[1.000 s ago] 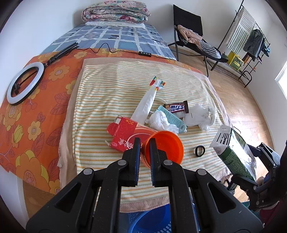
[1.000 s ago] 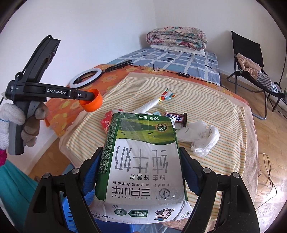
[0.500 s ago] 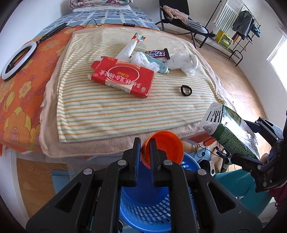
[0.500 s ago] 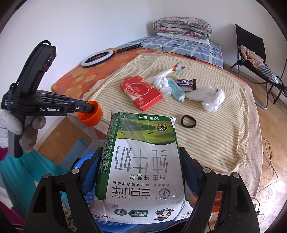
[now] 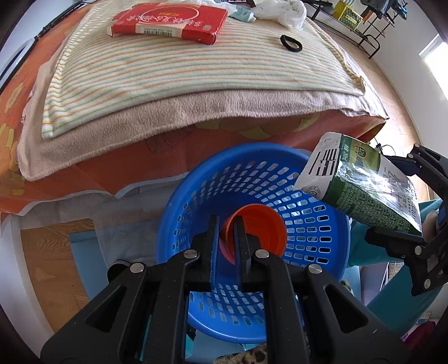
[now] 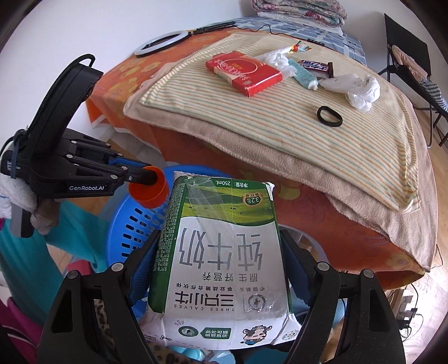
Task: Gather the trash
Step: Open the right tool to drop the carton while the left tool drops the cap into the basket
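My left gripper (image 5: pixel 226 224) is shut on the rim of an orange plastic cup (image 5: pixel 259 228), held over the mouth of a blue perforated basket (image 5: pixel 252 156) below the bed's edge. From the right wrist view the same cup (image 6: pixel 149 190) hangs above the basket (image 6: pixel 134 221). My right gripper (image 6: pixel 221 238) is shut on a green and white milk carton (image 6: pixel 221 249), gripped by its two sides. That carton (image 5: pixel 361 184) hovers over the basket's right rim. On the striped towel (image 5: pixel 168 64) lie a red box (image 5: pixel 168 19), white plastic bags (image 6: pixel 355 89), a tube and a chocolate bar (image 6: pixel 316 65).
A black hair band (image 6: pixel 329 116) lies on the towel near its front edge. A ring light (image 6: pixel 159 43) rests on the orange flowered sheet. A folding chair (image 6: pixel 411 53) stands at the right. A person's teal-clad legs (image 6: pixel 70 232) flank the basket.
Both grippers have come down from above the bed to the basket below its edge. The cup now sits over the basket's mouth and the carton beside its rim.
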Motion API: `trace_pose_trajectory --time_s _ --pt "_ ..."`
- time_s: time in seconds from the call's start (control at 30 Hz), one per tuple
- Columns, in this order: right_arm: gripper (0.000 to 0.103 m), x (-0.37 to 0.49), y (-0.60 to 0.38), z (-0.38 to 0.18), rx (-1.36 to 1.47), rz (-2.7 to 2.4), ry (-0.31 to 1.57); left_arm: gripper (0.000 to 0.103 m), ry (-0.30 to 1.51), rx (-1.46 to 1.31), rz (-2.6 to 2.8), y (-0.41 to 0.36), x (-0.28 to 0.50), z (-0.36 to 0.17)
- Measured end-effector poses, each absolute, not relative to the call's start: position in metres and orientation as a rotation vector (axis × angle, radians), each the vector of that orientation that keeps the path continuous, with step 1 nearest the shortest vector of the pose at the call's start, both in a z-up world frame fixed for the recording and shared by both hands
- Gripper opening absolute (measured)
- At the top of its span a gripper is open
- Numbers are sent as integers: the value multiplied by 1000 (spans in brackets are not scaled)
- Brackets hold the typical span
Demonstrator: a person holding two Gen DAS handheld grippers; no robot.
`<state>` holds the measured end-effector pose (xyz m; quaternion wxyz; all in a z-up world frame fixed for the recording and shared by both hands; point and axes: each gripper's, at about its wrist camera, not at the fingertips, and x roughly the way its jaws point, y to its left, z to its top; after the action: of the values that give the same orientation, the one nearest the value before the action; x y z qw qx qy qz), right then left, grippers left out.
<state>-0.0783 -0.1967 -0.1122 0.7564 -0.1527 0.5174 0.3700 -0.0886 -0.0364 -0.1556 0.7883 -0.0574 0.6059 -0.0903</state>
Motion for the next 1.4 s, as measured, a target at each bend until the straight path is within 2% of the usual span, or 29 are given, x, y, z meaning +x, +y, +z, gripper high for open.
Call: trace_pose_trajectory --time_s 0.5,0.8,0.83,0.9,0.93,0.97,1.4 --pt "81 -88 -185 -160 -397 819 1253 8 1460 -68 -194 -46 -100 -211" --pt "81 -88 -187 -167 -400 814 1289 8 1504 -75 -181 -45 -97 -216" --pt "81 -86 -186 -168 -398 812 1294 9 1514 -82 -178 -44 -96 -218" --pt "81 -85 -186 -168 -397 802 1300 23 1525 -94 -173 -43 -96 -220" --pt "81 -84 -185 -169 -398 796 1303 38 1522 -97 -172 -42 -96 -220" --pt "81 -83 -185 -170 -394 796 1306 43 1515 -96 -171 -43 -96 -219" --pt "81 -74 -192 -156 -332 780 1273 43 1437 -118 -162 -37 -89 -192"
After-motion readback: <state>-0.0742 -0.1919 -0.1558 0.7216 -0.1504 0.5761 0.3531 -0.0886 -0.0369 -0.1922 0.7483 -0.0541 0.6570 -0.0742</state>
